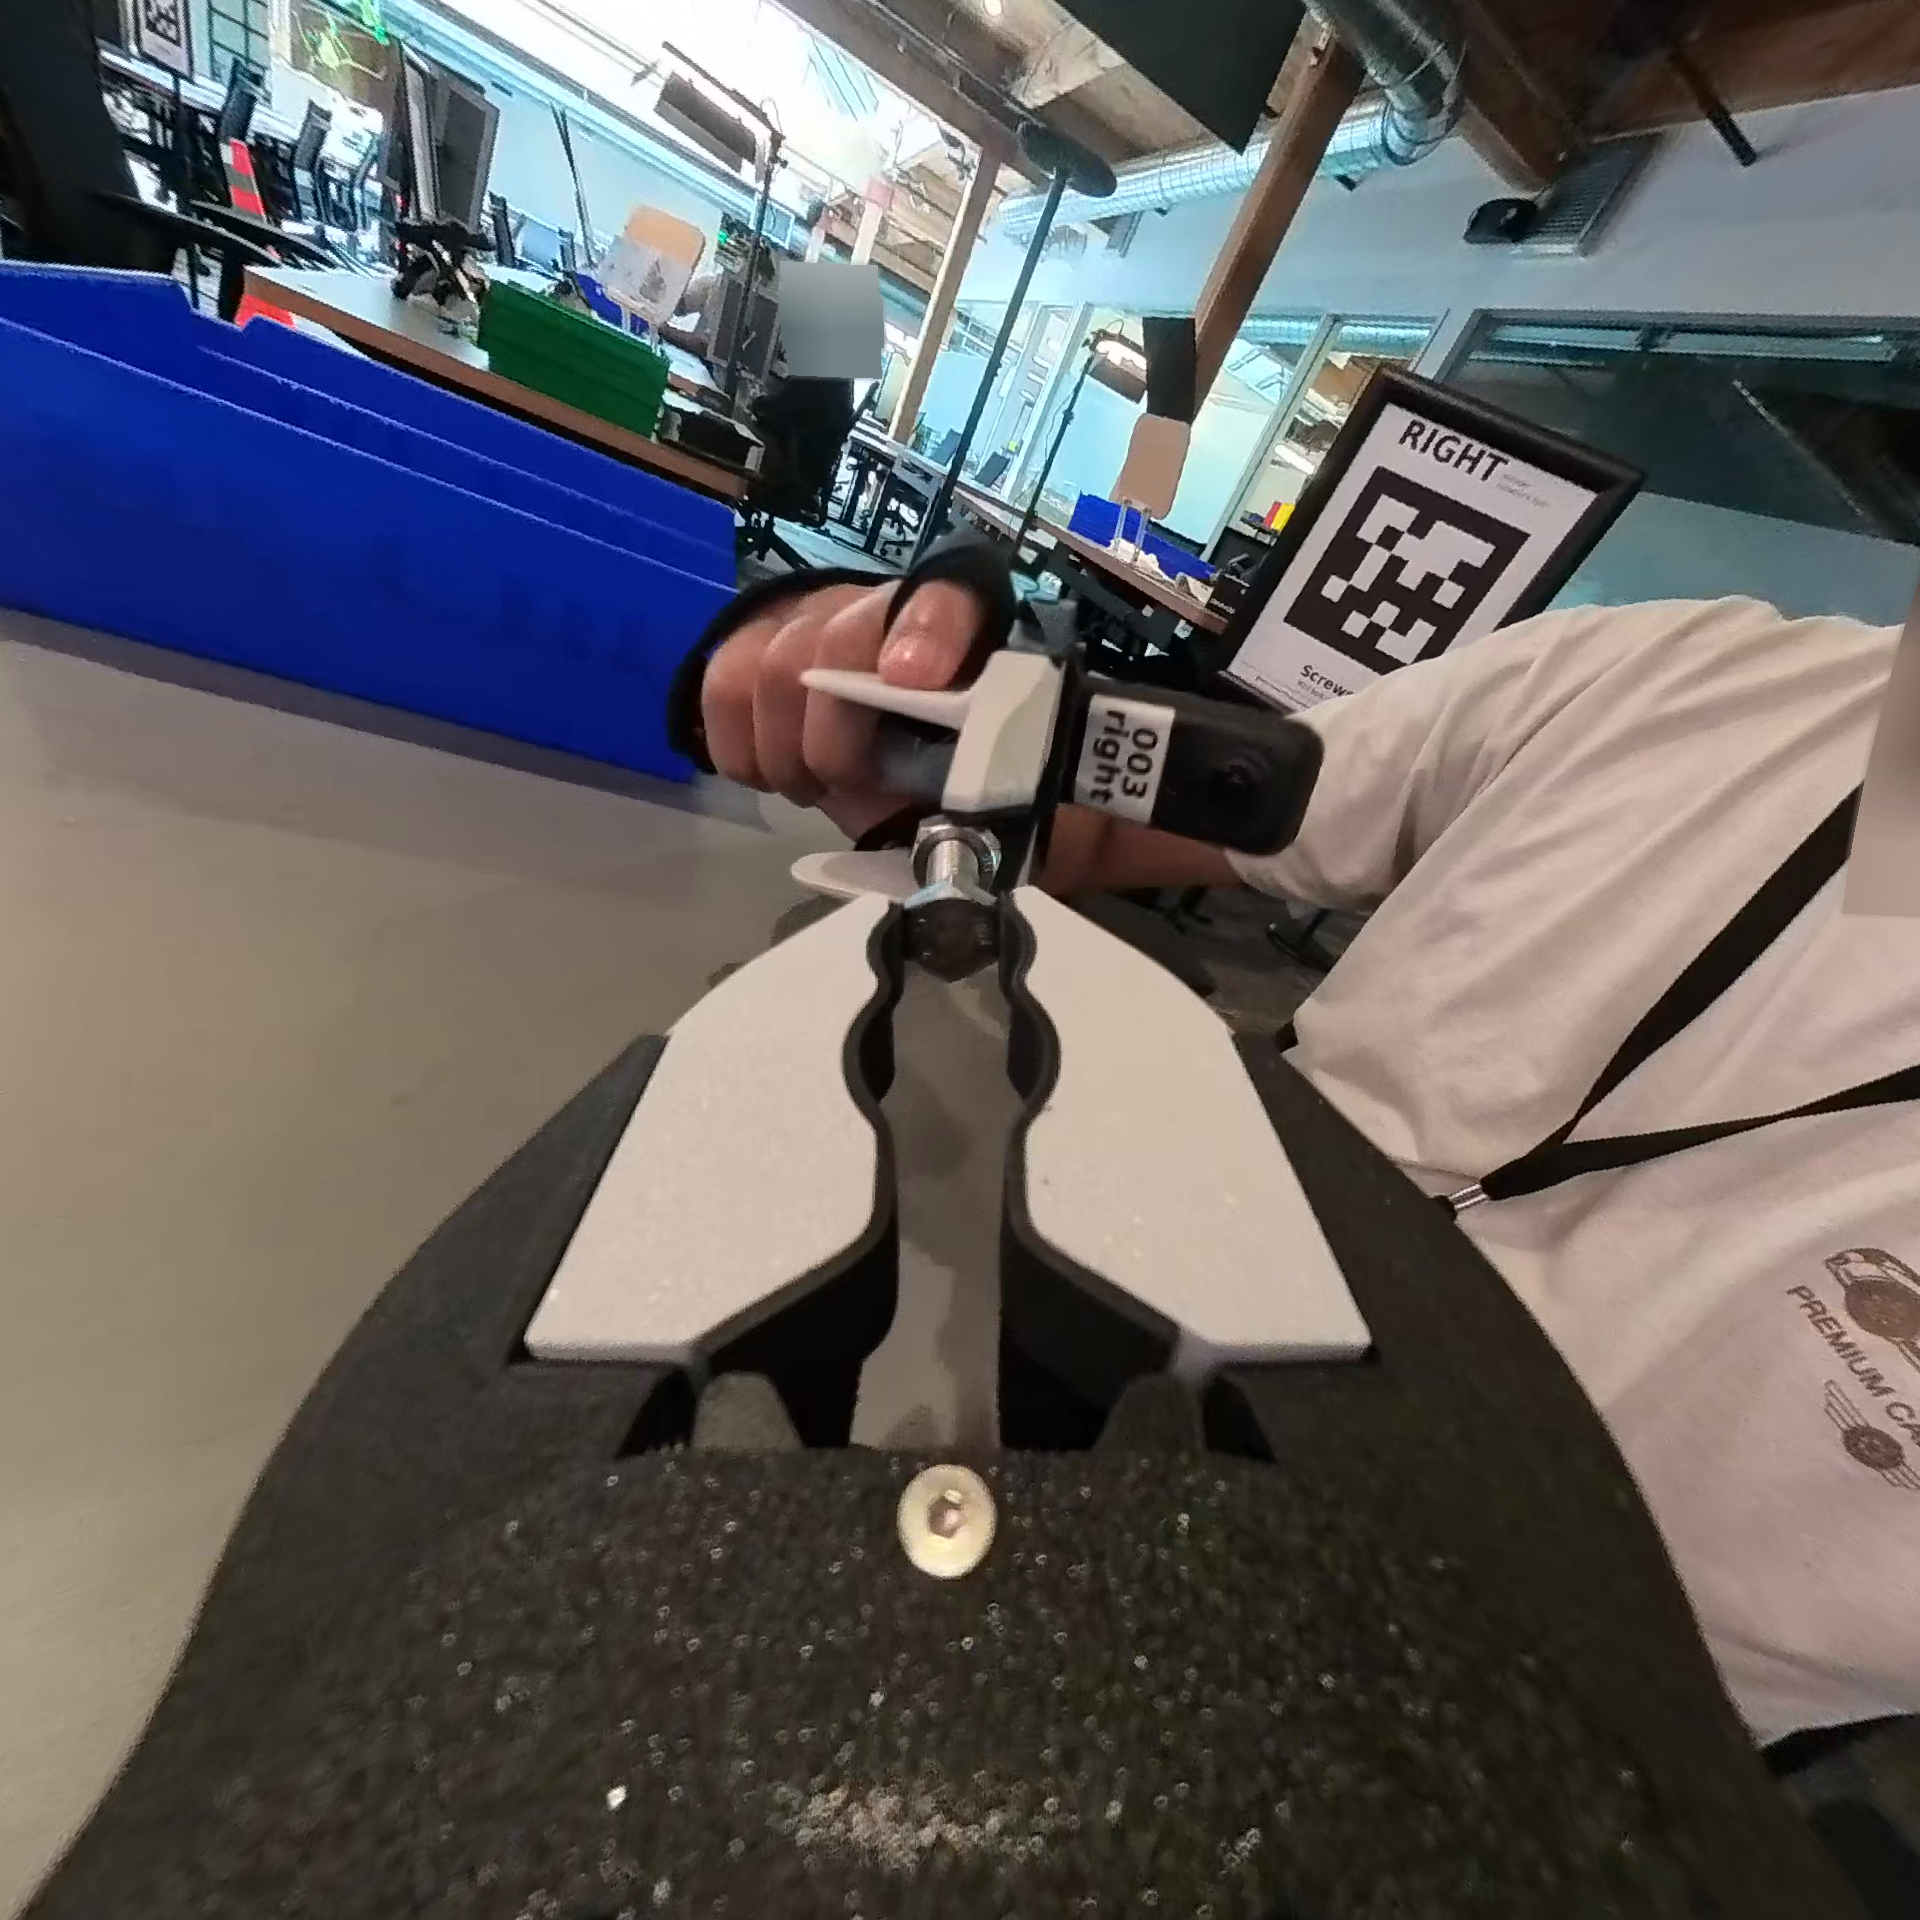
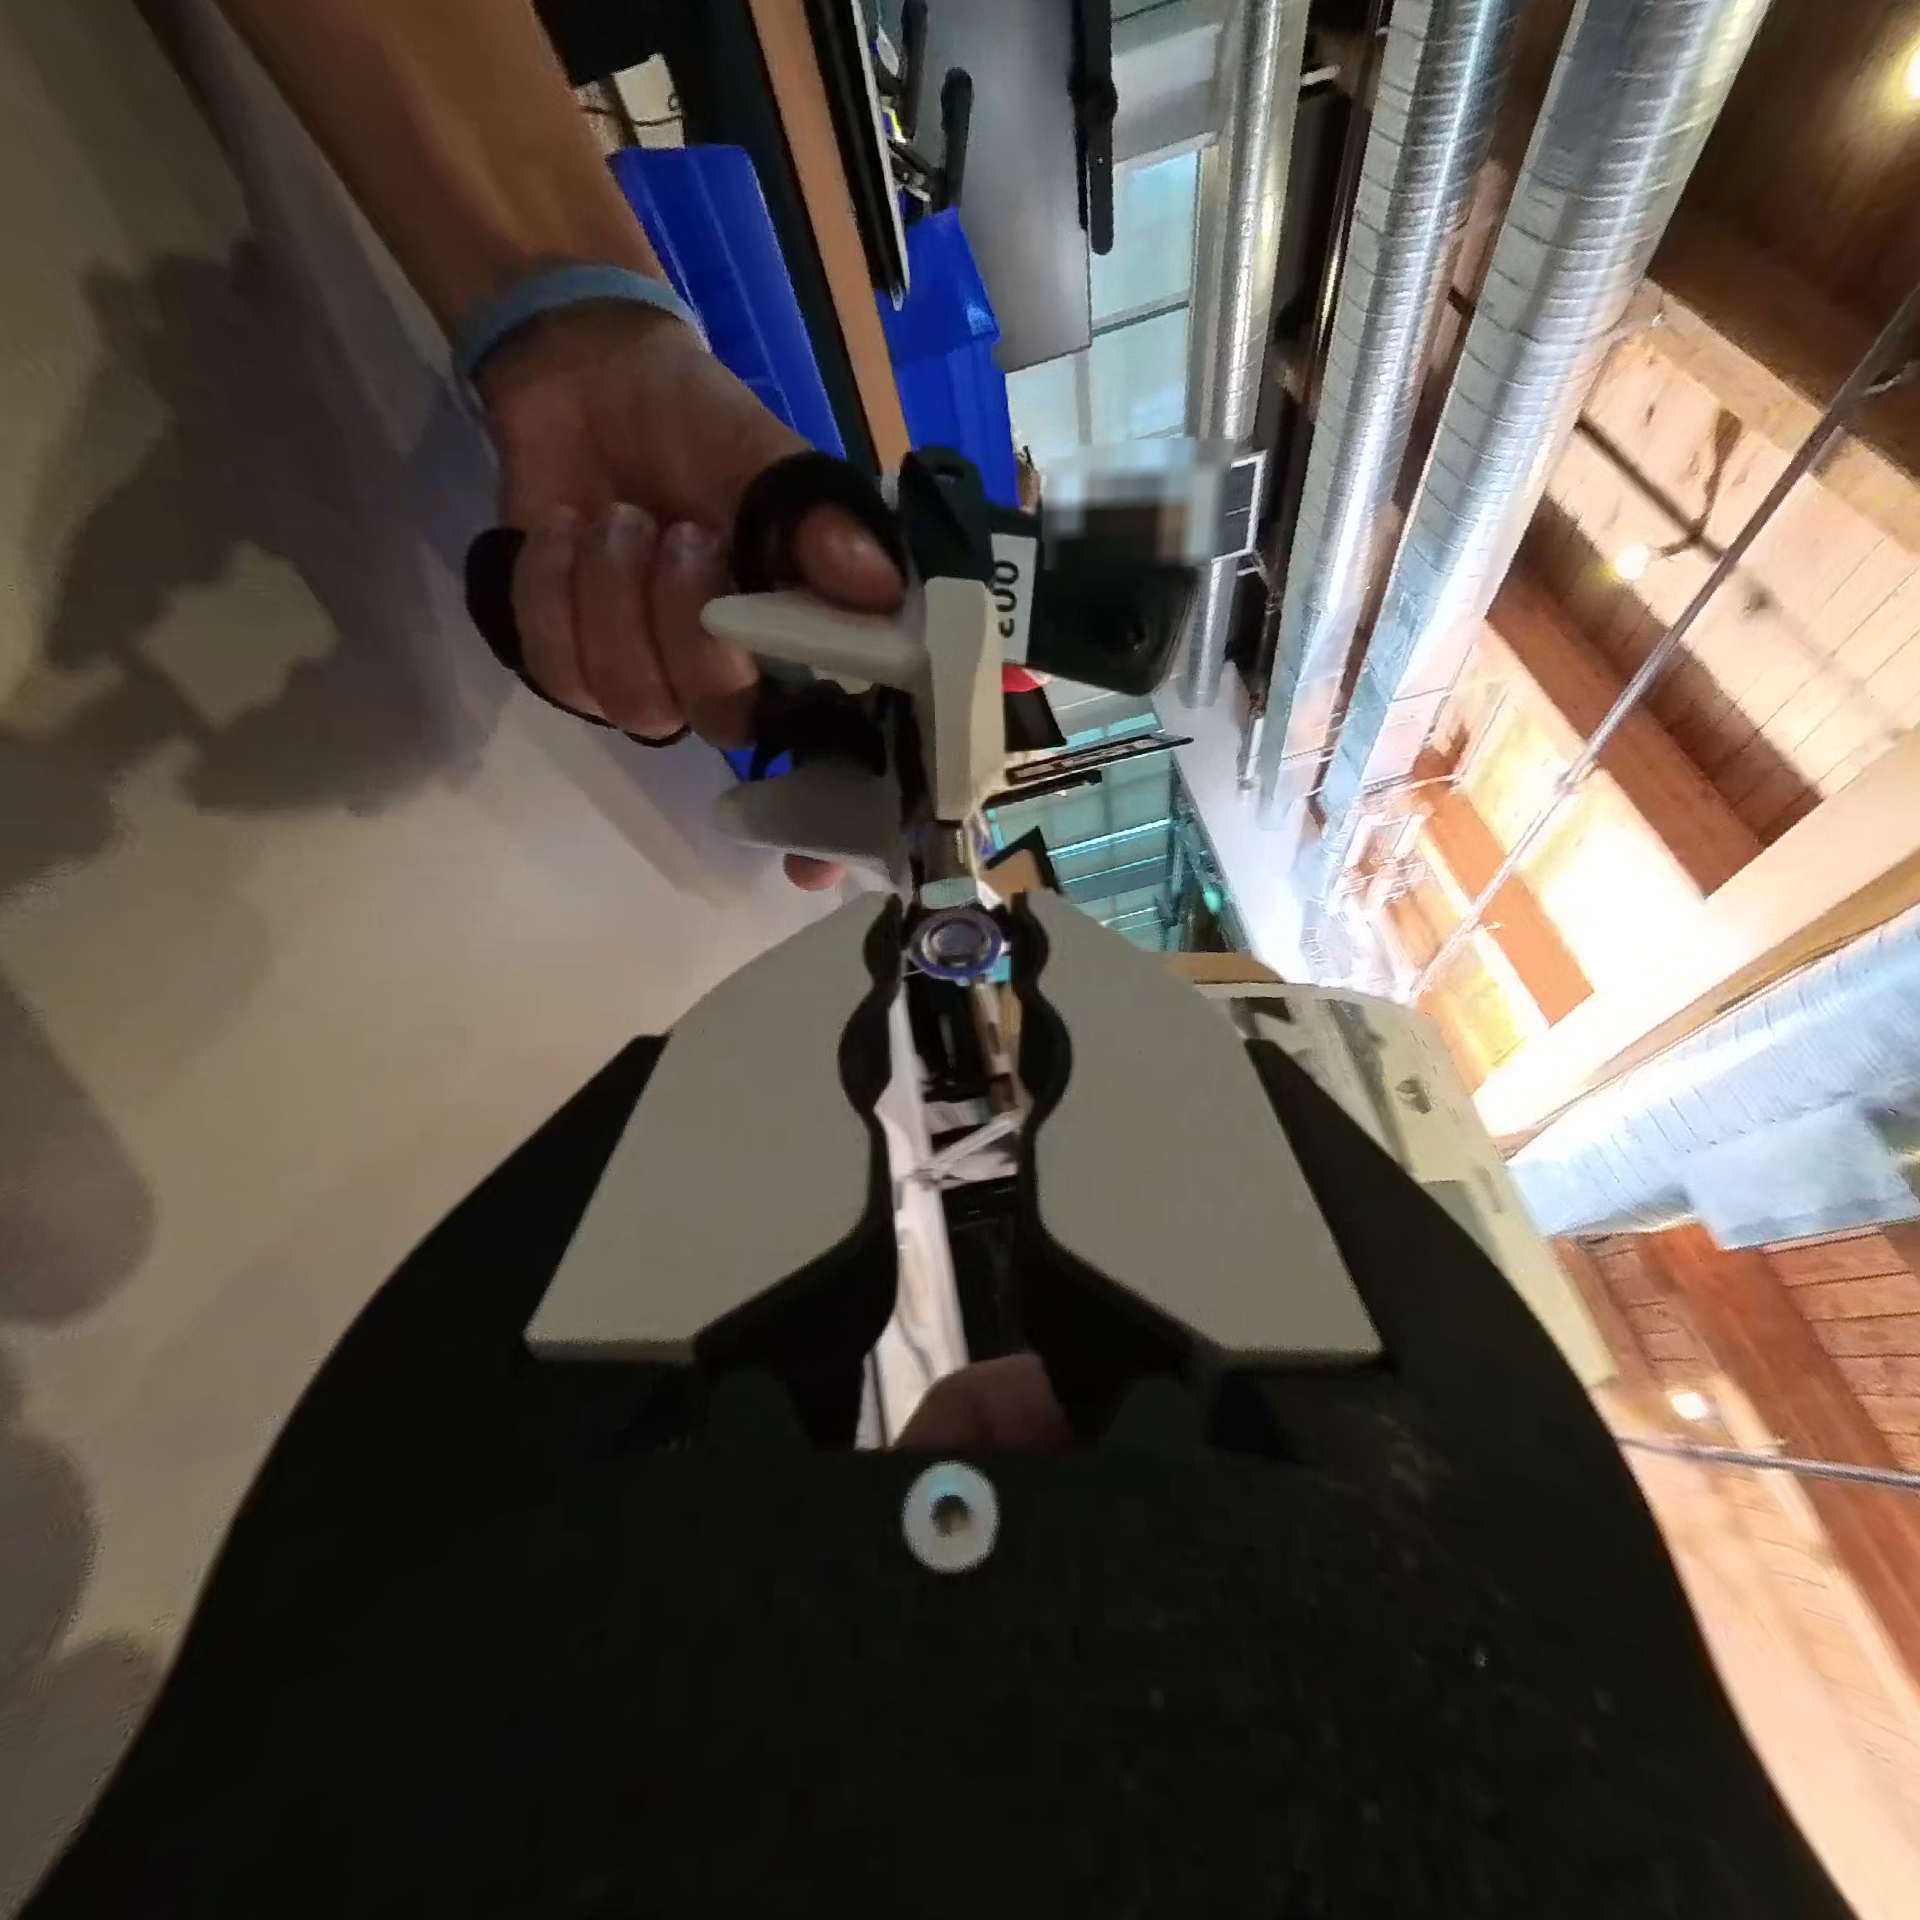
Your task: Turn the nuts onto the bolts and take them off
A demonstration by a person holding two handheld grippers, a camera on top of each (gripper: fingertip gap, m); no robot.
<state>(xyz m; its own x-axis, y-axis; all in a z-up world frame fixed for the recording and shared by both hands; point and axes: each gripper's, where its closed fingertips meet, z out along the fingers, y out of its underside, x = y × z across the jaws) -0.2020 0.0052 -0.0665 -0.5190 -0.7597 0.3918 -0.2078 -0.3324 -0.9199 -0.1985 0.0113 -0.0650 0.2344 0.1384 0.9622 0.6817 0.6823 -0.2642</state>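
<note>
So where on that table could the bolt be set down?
The grey table lies bare between the blue bin and the left gripper. It is crowded at the tips, where both grippers meet on the bolt, with the person's shirt beside them.

A steel bolt (image 1: 948,902) is held off the table by its hexagonal head, with a nut (image 1: 951,833) threaded near its far end.

A silver bolt (image 1: 948,899) gleams between pale grey fingers (image 1: 748,1164) on a speckled black gripper body (image 1: 935,1714). Blue bins (image 1: 312,520) line a grey table (image 1: 260,987), beside a black-and-white checkered sign (image 1: 1403,561).
</note>
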